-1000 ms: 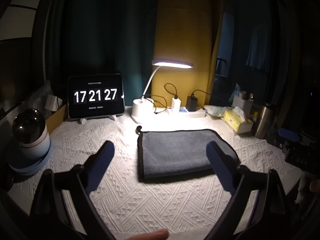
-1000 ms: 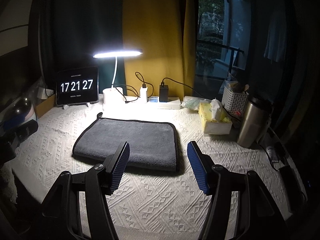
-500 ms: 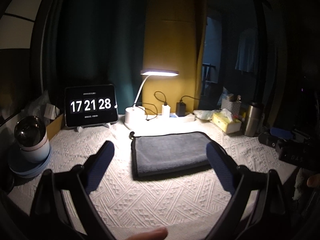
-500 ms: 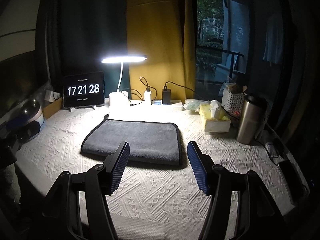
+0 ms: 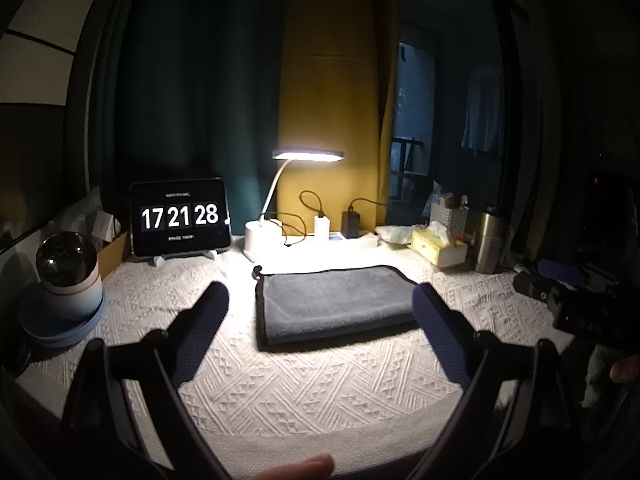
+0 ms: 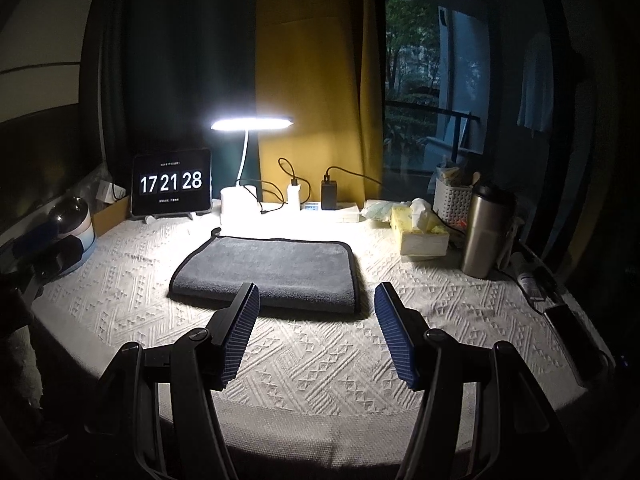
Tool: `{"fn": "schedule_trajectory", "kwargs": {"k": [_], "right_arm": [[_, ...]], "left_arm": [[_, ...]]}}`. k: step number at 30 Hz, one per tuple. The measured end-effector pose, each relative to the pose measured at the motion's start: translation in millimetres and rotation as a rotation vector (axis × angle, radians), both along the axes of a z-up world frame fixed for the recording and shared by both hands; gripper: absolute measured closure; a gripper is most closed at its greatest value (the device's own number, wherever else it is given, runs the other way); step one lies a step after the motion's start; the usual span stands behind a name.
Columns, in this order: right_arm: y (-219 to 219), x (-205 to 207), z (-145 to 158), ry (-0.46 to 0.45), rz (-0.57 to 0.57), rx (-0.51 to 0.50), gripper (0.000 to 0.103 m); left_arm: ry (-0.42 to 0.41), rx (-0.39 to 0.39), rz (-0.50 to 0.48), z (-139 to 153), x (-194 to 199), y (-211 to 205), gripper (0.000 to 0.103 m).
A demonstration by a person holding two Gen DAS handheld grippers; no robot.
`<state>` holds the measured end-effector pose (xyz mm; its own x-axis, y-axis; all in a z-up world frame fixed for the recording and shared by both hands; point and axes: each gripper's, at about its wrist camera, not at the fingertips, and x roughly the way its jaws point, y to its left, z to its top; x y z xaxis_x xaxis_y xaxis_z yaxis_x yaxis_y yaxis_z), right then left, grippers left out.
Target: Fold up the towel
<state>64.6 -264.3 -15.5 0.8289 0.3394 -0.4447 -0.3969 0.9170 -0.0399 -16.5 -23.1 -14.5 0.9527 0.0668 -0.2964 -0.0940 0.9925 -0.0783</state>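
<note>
A grey towel (image 5: 334, 304) with a dark hem lies folded flat in the middle of the white patterned tablecloth (image 5: 320, 384). It also shows in the right wrist view (image 6: 268, 272). My left gripper (image 5: 320, 300) is open and empty, held back near the table's front edge, short of the towel. My right gripper (image 6: 316, 300) is open and empty, also near the front edge, its fingertips (image 6: 248, 304) in line with the towel's near edge. Neither gripper touches the towel.
A lit desk lamp (image 5: 308, 156), a tablet clock (image 5: 180, 216) and chargers (image 6: 330, 196) stand at the back. A tissue box (image 6: 420, 228), steel flask (image 6: 486, 236) and basket (image 6: 452, 200) are at the right. A round device (image 5: 68, 276) sits at the left. A phone (image 6: 568, 332) lies at the right edge.
Both grippers have drawn back and risen from the towel toward the table's front edge. The towel looks smaller and has not moved. Both jaws stay open.
</note>
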Motion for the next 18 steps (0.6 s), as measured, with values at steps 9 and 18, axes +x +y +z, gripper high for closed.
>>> {"fn": "schedule_trajectory", "kwargs": {"k": [9, 18], "right_arm": [[2.6, -3.5, 3.5, -0.009, 0.011, -0.005, 0.040], [5.2, -4.6, 5.2, -0.014, 0.017, -0.009, 0.040]], "left_arm": [[-0.039, -0.015, 0.028, 4.9, -7.5, 6.1, 0.009], [-0.032, -0.037, 0.037, 3.6, -8.1, 10.1, 0.009]]}}
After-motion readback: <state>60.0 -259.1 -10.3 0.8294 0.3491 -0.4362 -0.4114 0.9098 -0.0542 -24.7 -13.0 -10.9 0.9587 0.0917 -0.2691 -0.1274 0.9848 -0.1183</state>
